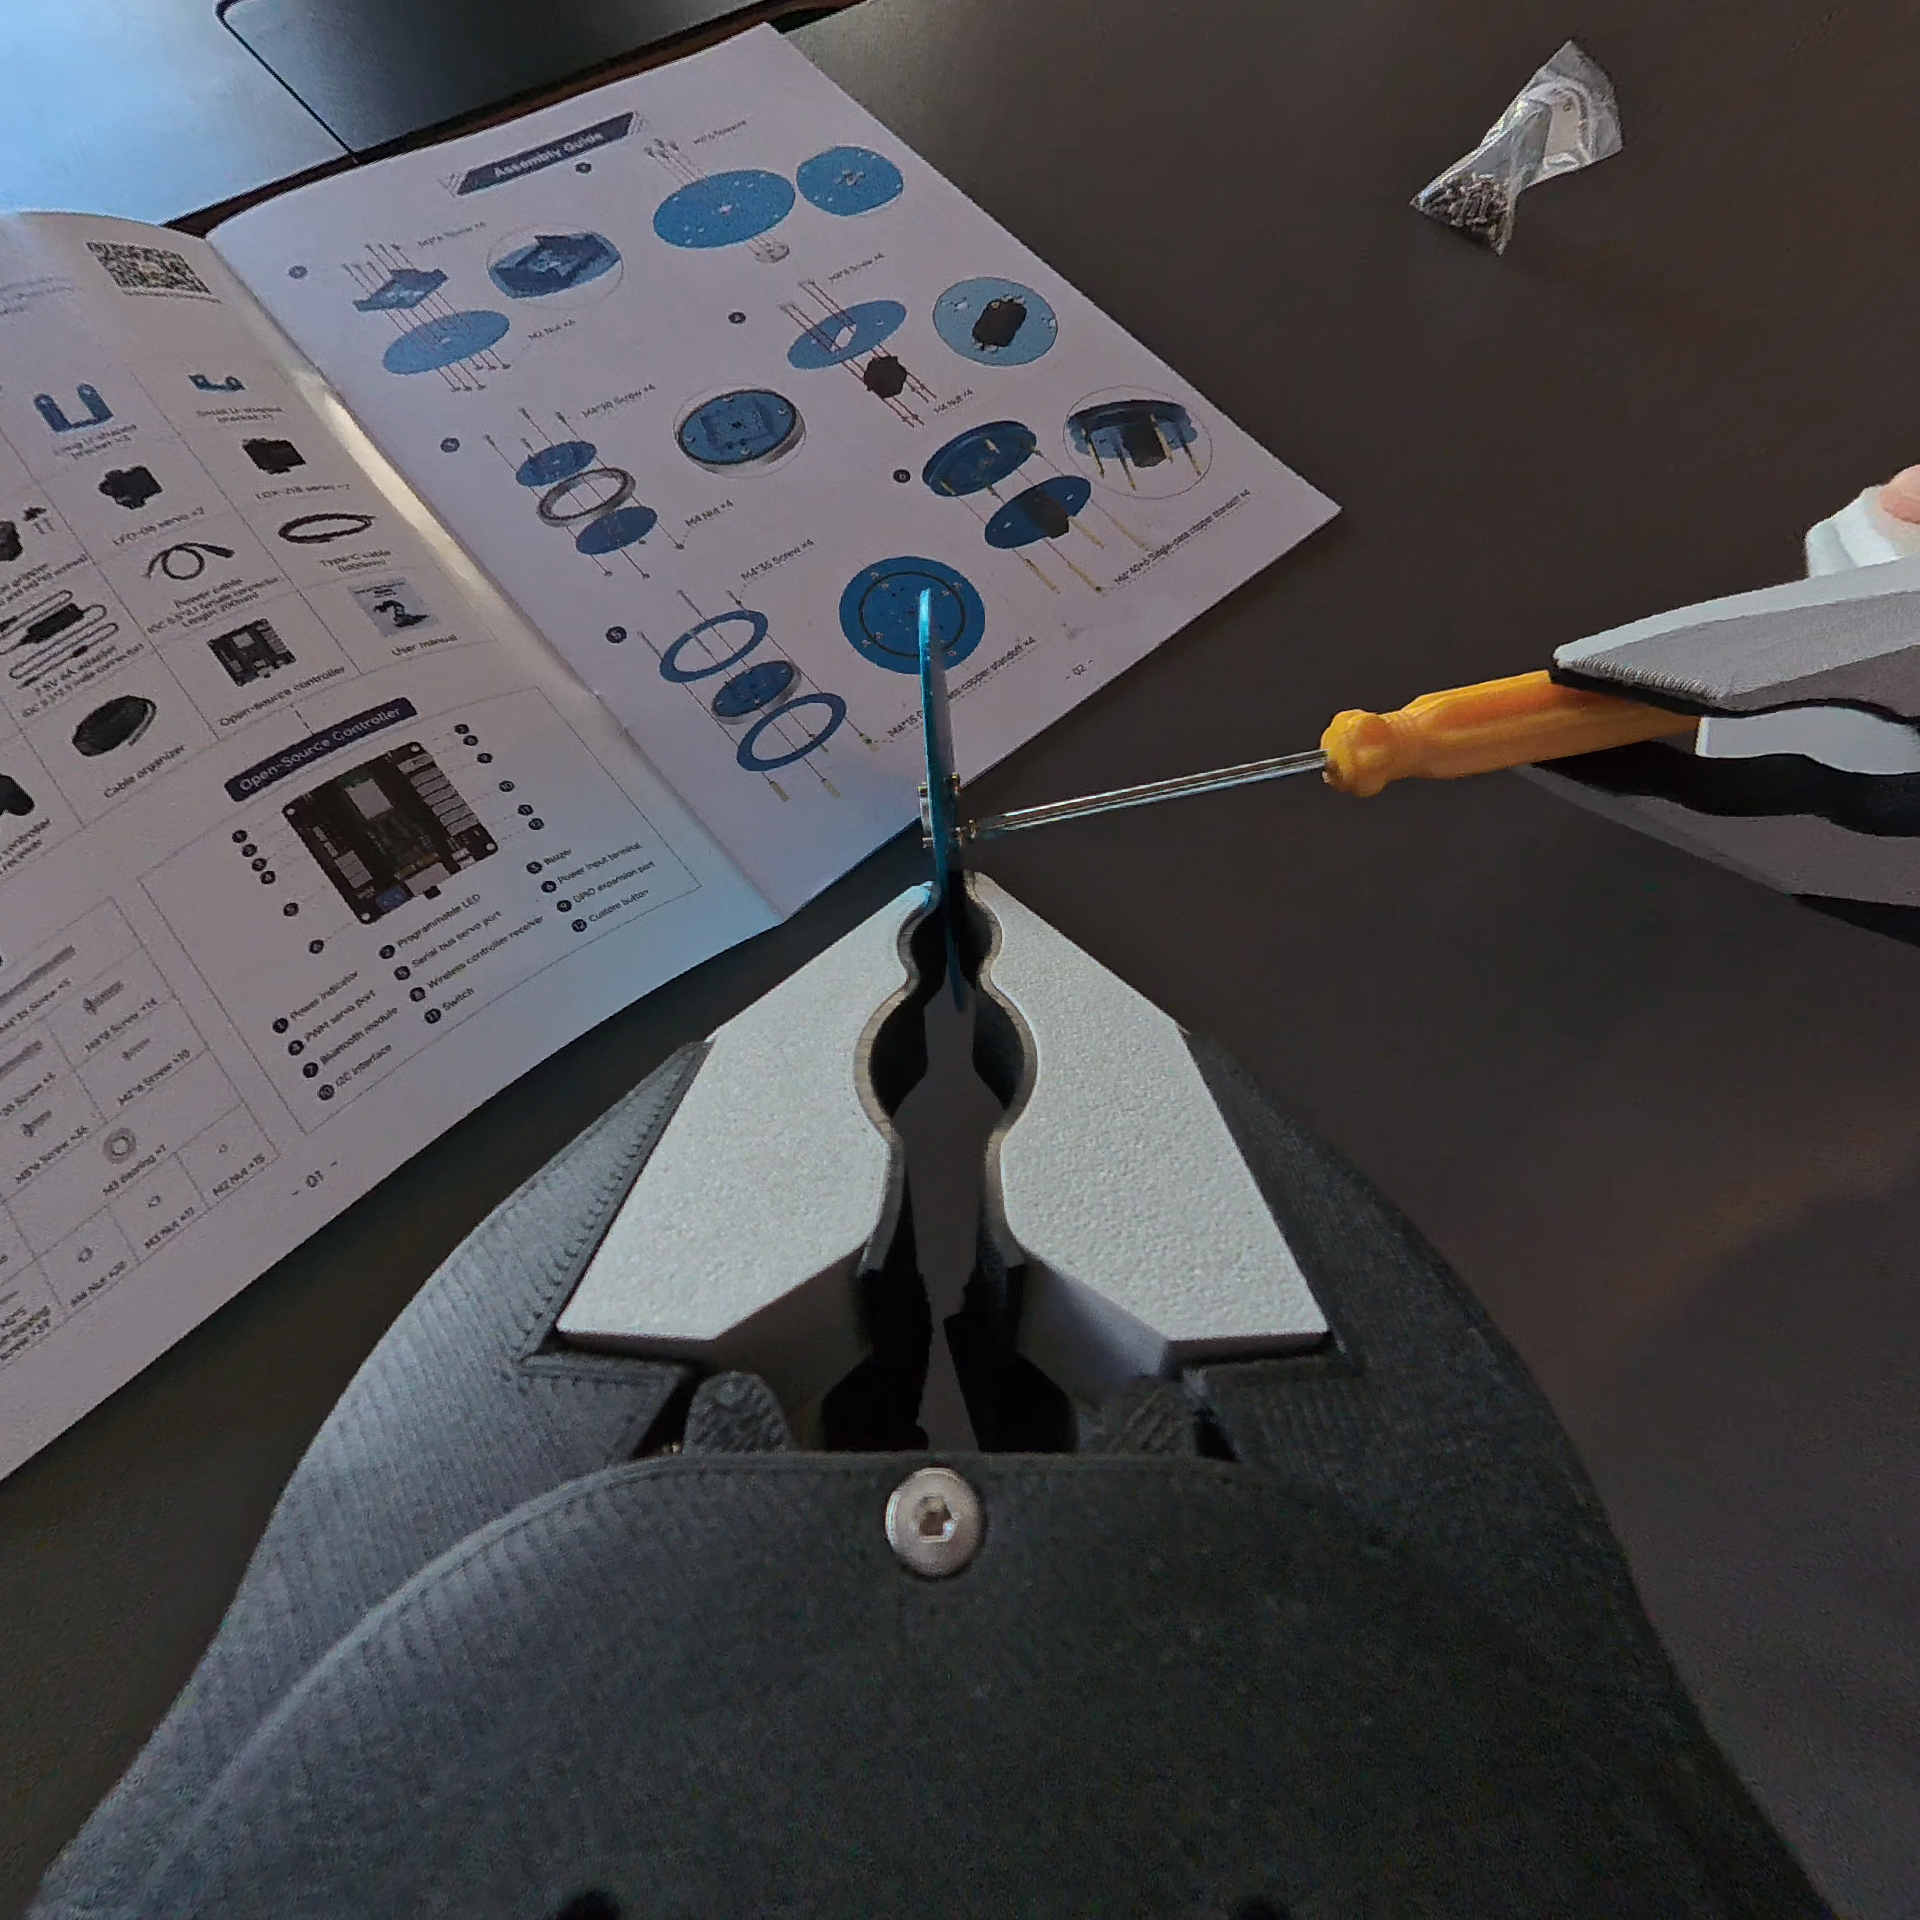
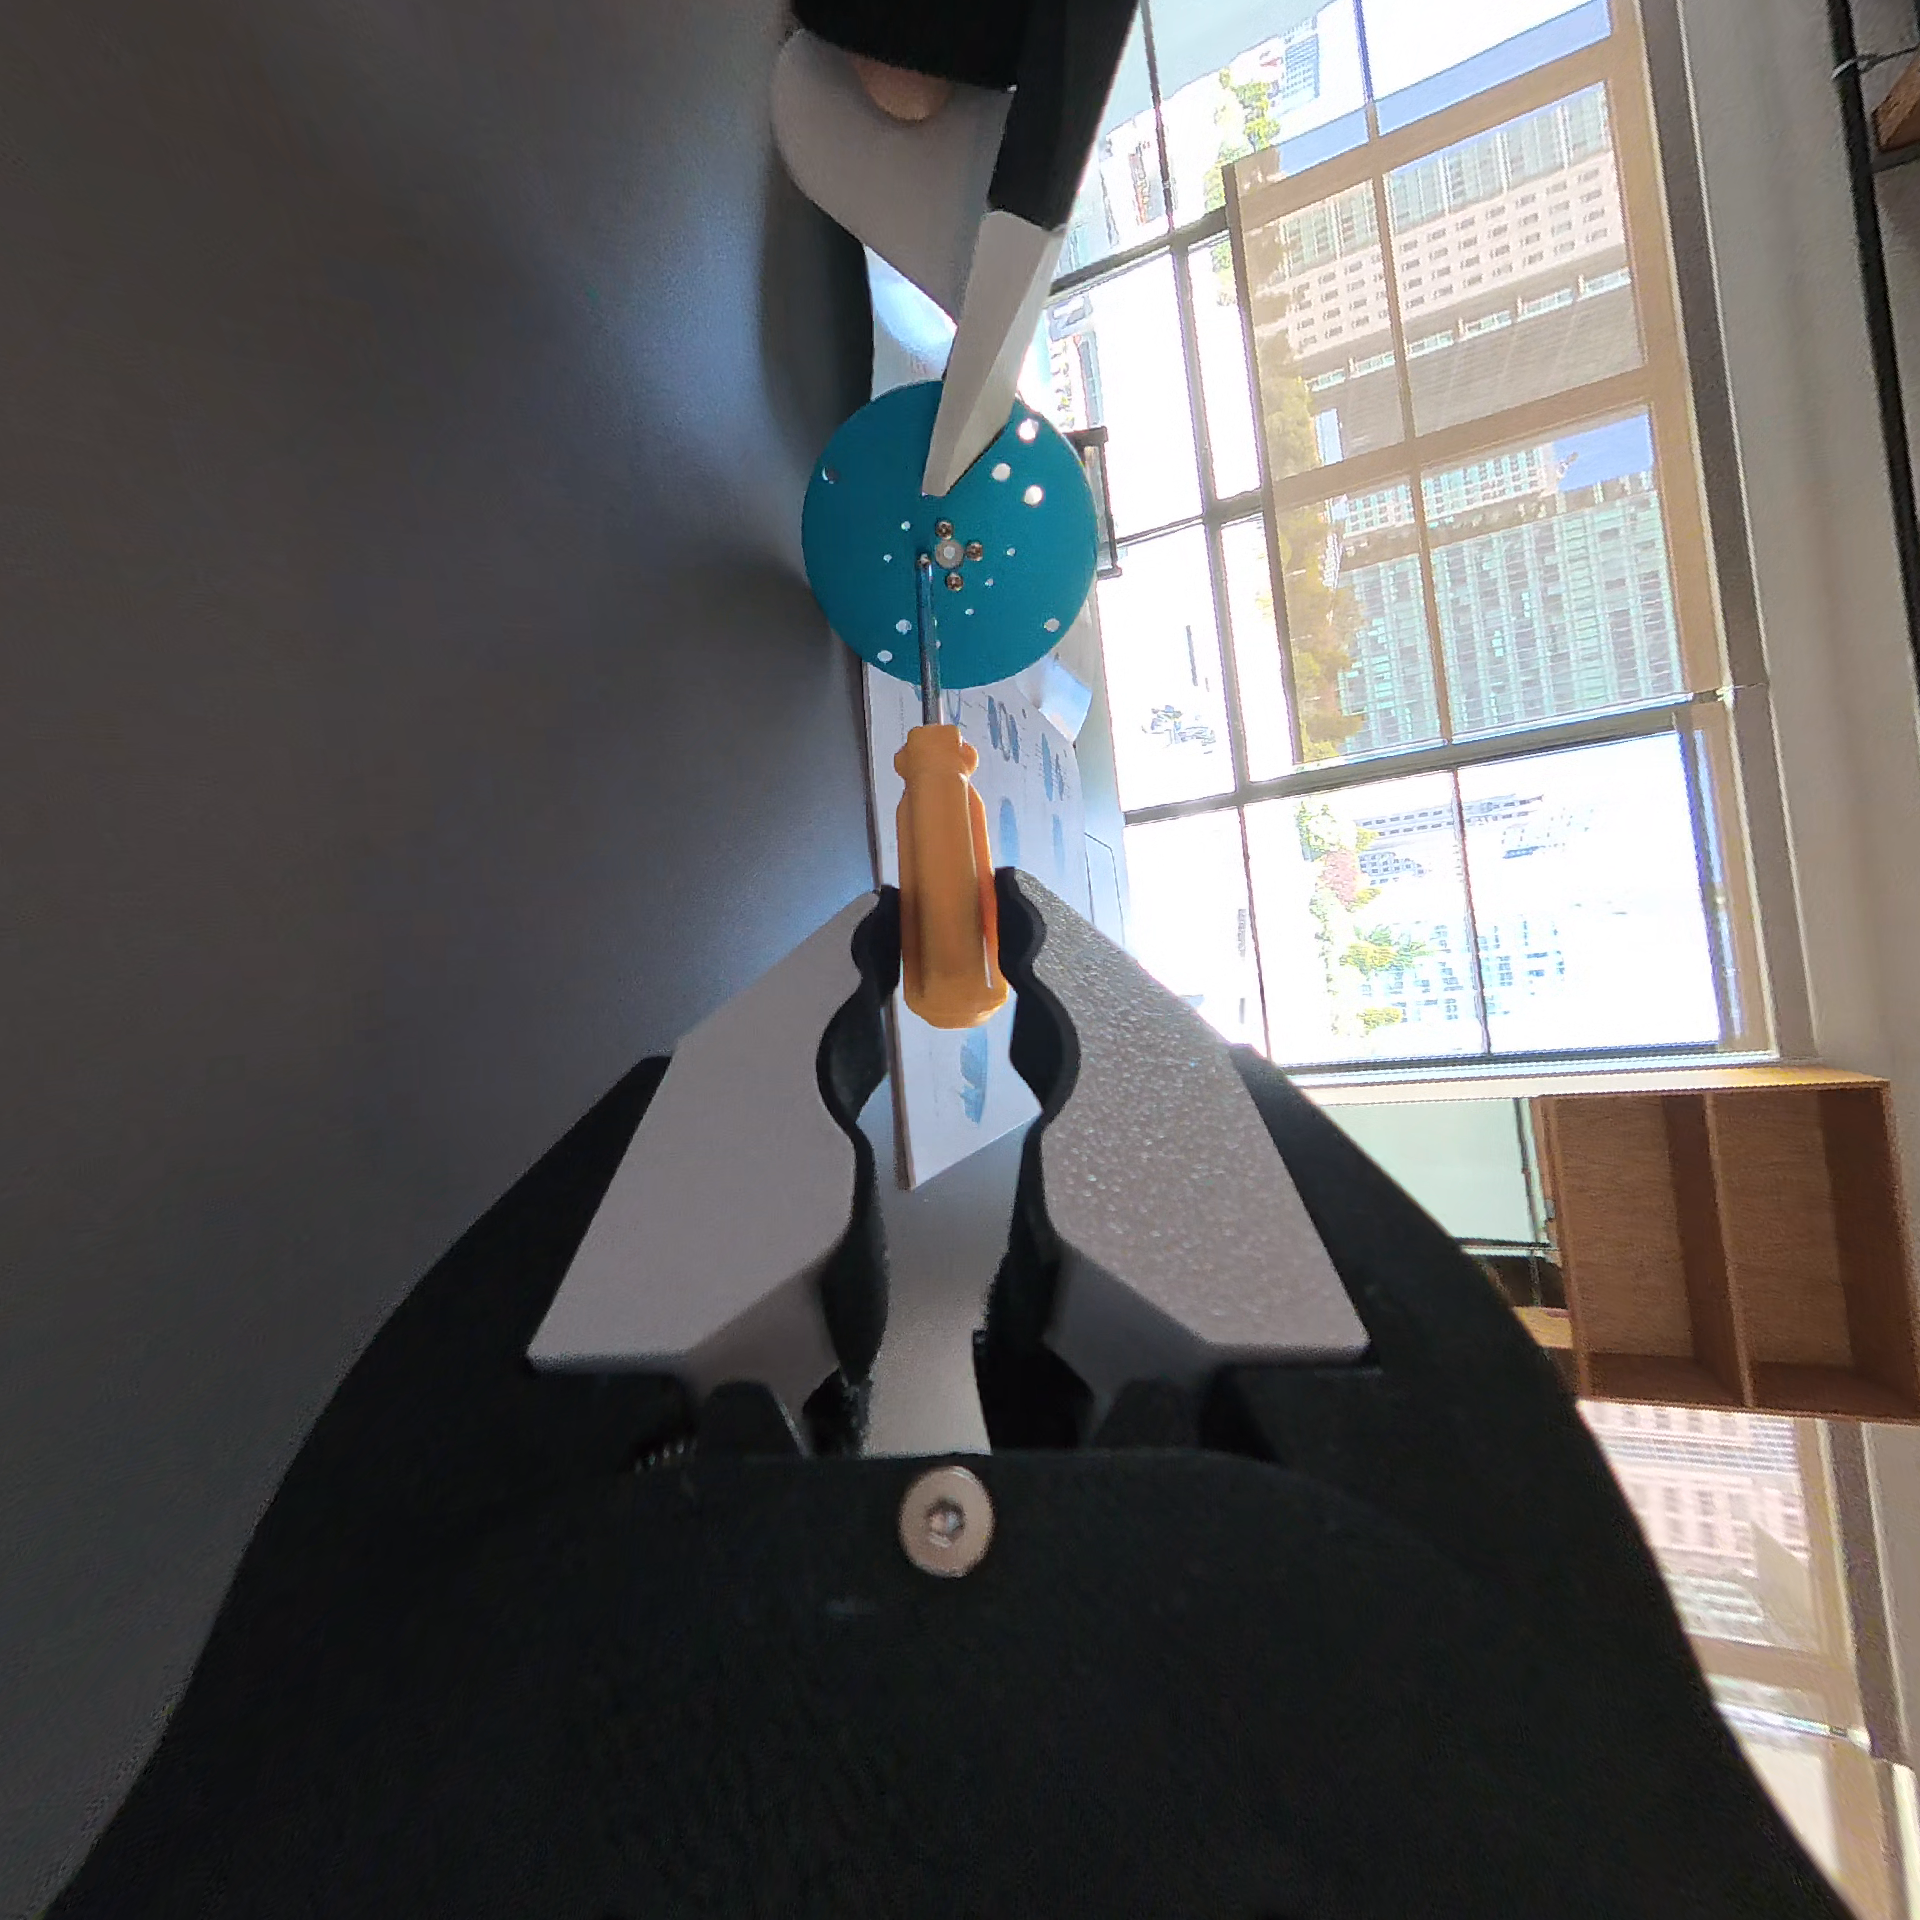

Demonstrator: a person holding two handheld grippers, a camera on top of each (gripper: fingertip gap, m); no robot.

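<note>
Left gripper (image 1: pixel 948 914), jaws clenched on the lower edge of a blue disc (image 1: pixel 938 769) held upright above the dark surface (image 1: pixel 1455 1143) so its face meets the orange screwdriver (image 1: pixel 1455 727), gripped in the right gripper (image 2: pixel 940 925) and entering from 3 o'clock, tip at the disc's centre screws; open booklet (image 1: pixel 520 582) at 10 o'clock.
</note>
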